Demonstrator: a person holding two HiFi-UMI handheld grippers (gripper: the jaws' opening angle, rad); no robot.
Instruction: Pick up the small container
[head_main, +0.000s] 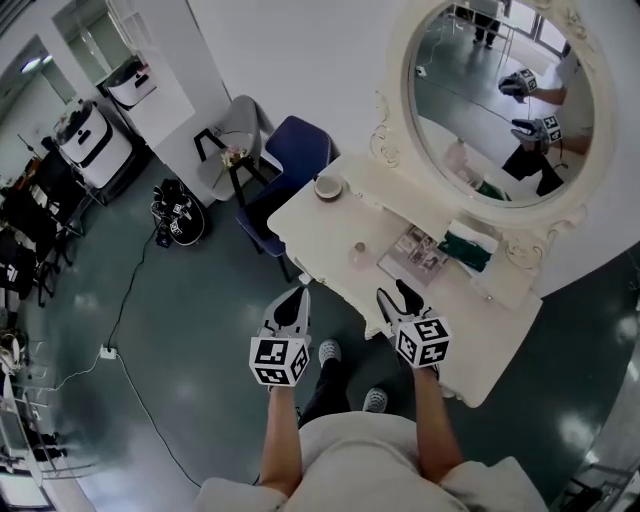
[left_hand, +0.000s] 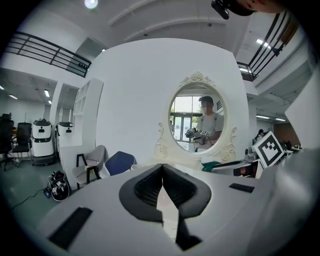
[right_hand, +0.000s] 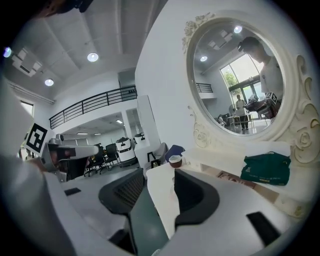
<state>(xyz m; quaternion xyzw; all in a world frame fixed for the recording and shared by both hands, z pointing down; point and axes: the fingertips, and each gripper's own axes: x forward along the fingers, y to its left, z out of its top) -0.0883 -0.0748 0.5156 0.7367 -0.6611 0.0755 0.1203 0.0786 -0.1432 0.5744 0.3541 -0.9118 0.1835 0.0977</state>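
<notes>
Nearest the body, the left gripper (head_main: 298, 294) and the right gripper (head_main: 392, 290) are held over the floor, just short of the front edge of the table (head_main: 300, 215). In the left gripper view, the left gripper (left_hand: 161, 167) is seen with its jaws brought together at the tips and nothing between them. In the right gripper view, the right gripper (right_hand: 160, 174) is shown with its jaws parted and empty, with the table's near edge framed in the gap. Beyond them, the small container (head_main: 358, 252) is seen upright on the table near that edge, ahead of both grippers and between their lines. It is judged nearer the right gripper (whose jaws are the parted ones), lying forward and slightly to the left. It looks squat, and no long axis can be made out. Farther back are a bowl (head_main: 327, 187) and the oval mirror (head_main: 500, 90).
</notes>
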